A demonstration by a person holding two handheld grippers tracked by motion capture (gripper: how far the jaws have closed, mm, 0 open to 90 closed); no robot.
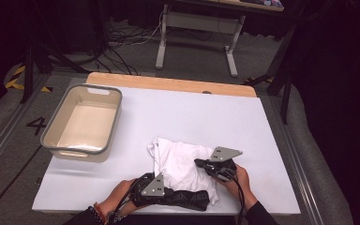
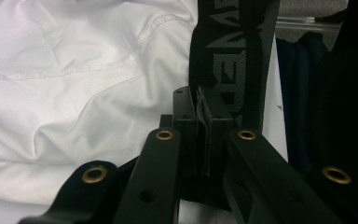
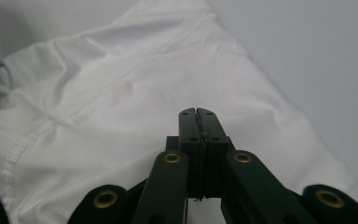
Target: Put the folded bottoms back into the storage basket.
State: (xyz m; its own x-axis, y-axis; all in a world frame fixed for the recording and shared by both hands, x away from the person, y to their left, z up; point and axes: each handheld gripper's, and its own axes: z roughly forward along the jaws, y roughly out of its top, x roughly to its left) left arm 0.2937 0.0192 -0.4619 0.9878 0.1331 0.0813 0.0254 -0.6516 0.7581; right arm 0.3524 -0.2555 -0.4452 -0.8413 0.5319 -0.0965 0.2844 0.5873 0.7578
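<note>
Working left to right, with the grey-rimmed cream plastic bin [image 1: 82, 123] as landmark. It sits empty at the left of the white table [image 1: 178, 112].

To the right of the bin and nearer me lies a crumpled white cotton garment [image 1: 180, 164], seams and hems visible, bunched rather than flat. Along its near edge runs a black elastic band with grey lettering [image 1: 187, 198], apparently the waistband.

My left gripper [image 1: 168, 194] is nearest the bin, low at the table's near edge. In the left gripper view the jaws are pinched together on the waistband [image 2: 233, 56], which runs up from between the pads. I read that as a firm grip on the band.

My right gripper [image 1: 201, 163] is farthest from the bin, over the right side of the garment. In the right gripper view its jaws [image 3: 198, 128] meet with no gap, and I see no cloth caught between them, only white fabric [image 3: 98, 116] below. Closed on nothing, as far as I can tell.

Handling judgement: the garment is light, limp, and will drape and slide on the smooth table; no risk of damage. The stiffer elastic band is the best hold, since it will not slip through the pads. The thin cloth needs a pinch at a seam or hem. Dragging with one gripper would bunch it further.
</note>
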